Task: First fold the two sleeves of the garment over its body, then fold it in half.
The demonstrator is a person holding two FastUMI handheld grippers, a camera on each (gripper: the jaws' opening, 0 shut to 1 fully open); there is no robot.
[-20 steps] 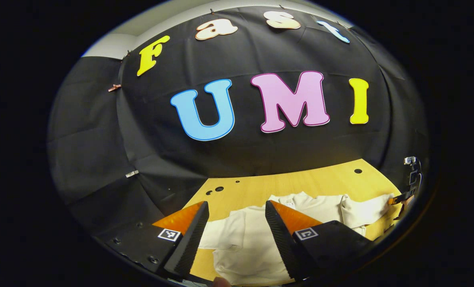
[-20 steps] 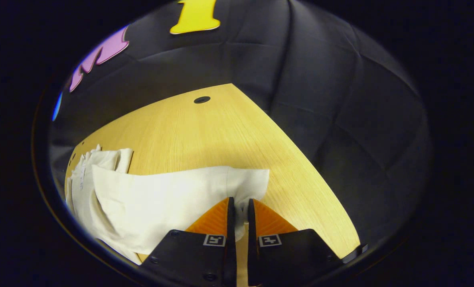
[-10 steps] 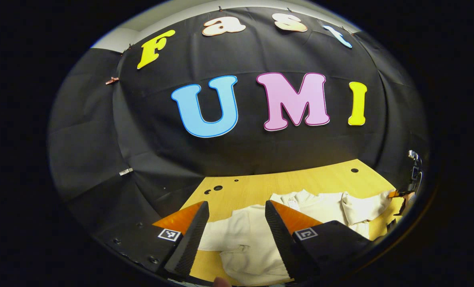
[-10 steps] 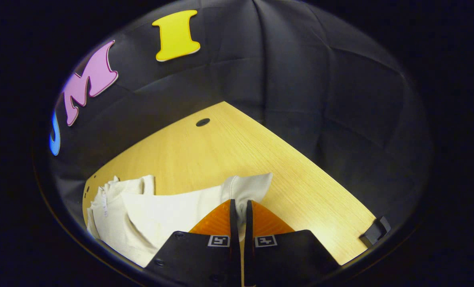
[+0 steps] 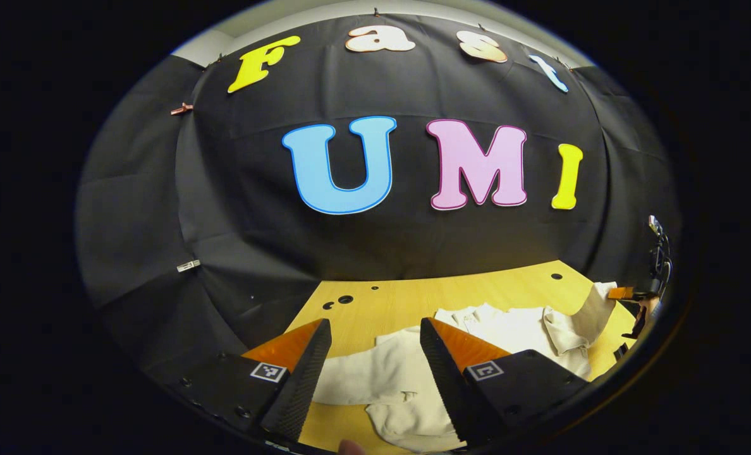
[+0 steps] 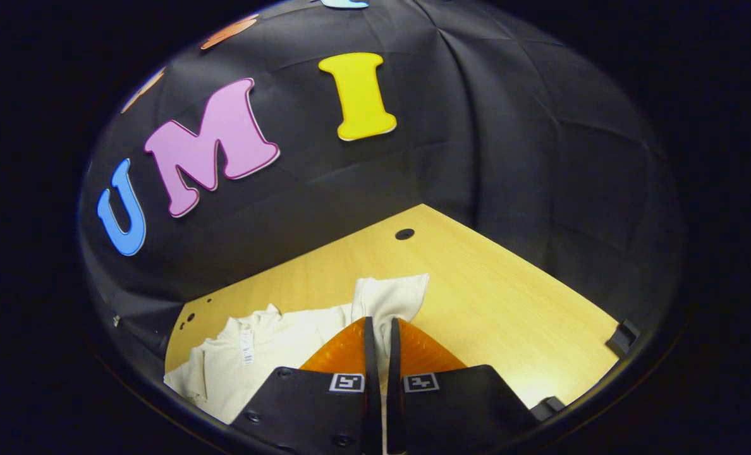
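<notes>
A cream-white garment (image 5: 508, 332) lies on a yellow wooden table (image 5: 413, 300). In the left gripper view it stretches across the table from side to side. Its neck (image 5: 470, 314) points toward the black cloth wall at the back. So its long way, from sleeve to sleeve, runs left to right in that view.

The left gripper (image 5: 372, 360) is wide open. It holds nothing. Between its two fingers you can see the near sleeve (image 5: 363, 373), lying flat on the table and pointing out to the left.

The right gripper (image 6: 377, 338) is pinched tight on the other sleeve (image 6: 391, 297). Both fingers press on the cloth. The sleeve end sticks up past the fingertips and is lifted off the table. In the left gripper view this same sleeve (image 5: 597, 300) rises at the far right, where the right gripper (image 5: 625, 293) holds it.

In the right gripper view the garment's body (image 6: 274, 344) lies to the left of the fingers, with a small tag (image 6: 245, 346) at the neck.
</notes>
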